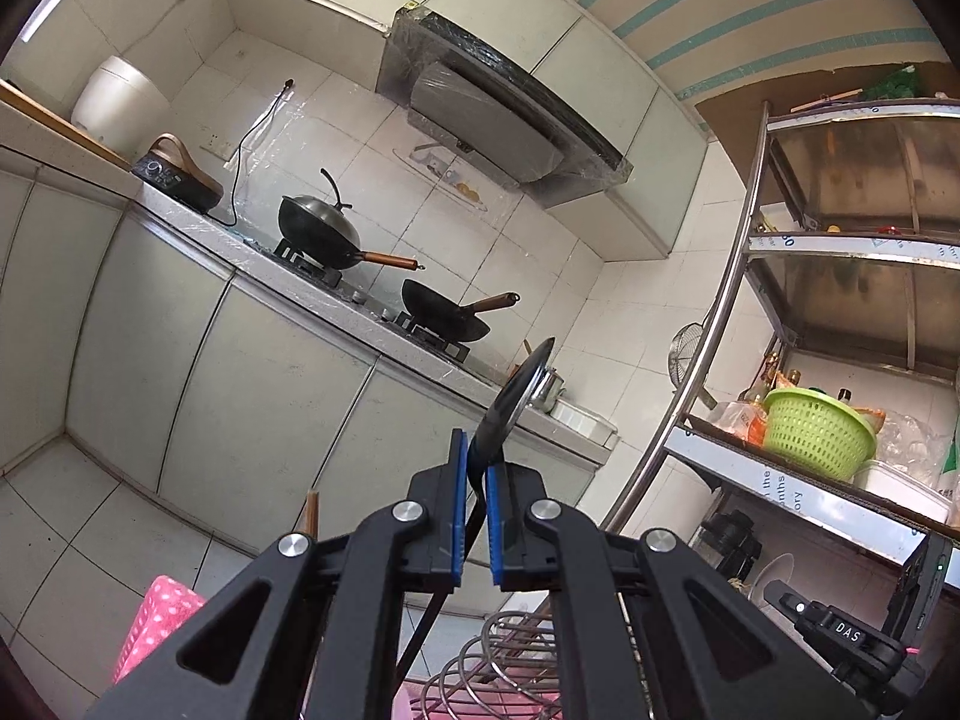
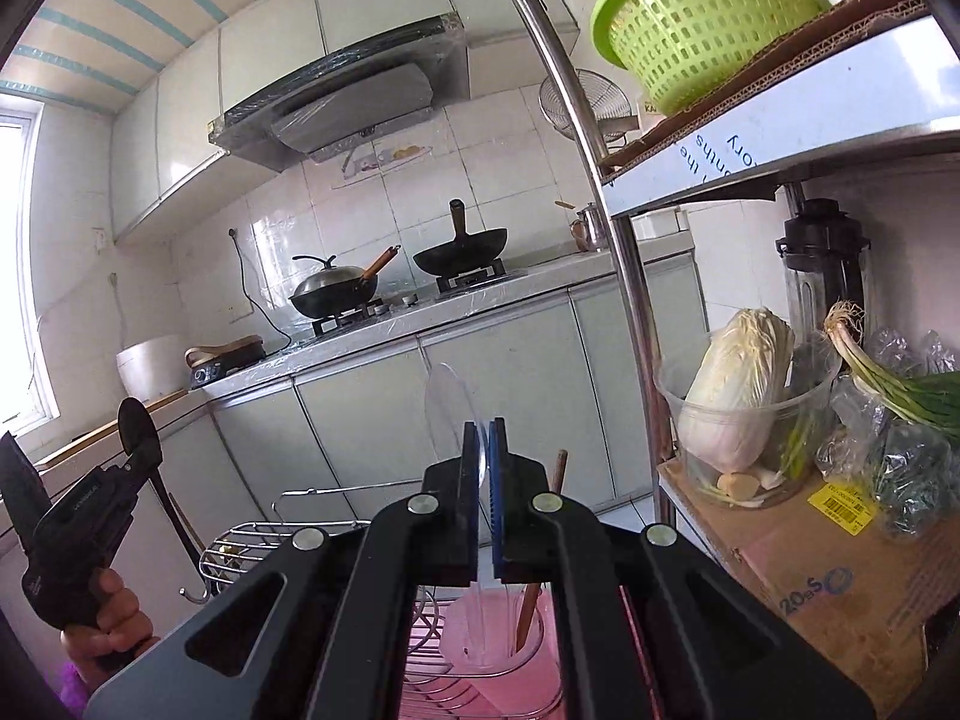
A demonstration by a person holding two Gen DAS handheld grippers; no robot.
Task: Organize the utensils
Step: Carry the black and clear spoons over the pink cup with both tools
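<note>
Left wrist view: my left gripper [image 1: 474,480] clamps its ribbed blue pads on the thin neck of a matte black spoon [image 1: 516,396], its round bowl tilted up before the counter.

Right wrist view: my right gripper [image 2: 483,468] is clamped on a clear plastic spoon [image 2: 450,402], glossy oval bowl upright, above the pink holder [image 2: 534,630] beside a wire rack [image 2: 252,540].

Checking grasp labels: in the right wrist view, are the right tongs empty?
No, the right tongs are shut on a clear plastic spoon, whose bowl sticks up above the pads.
</note>
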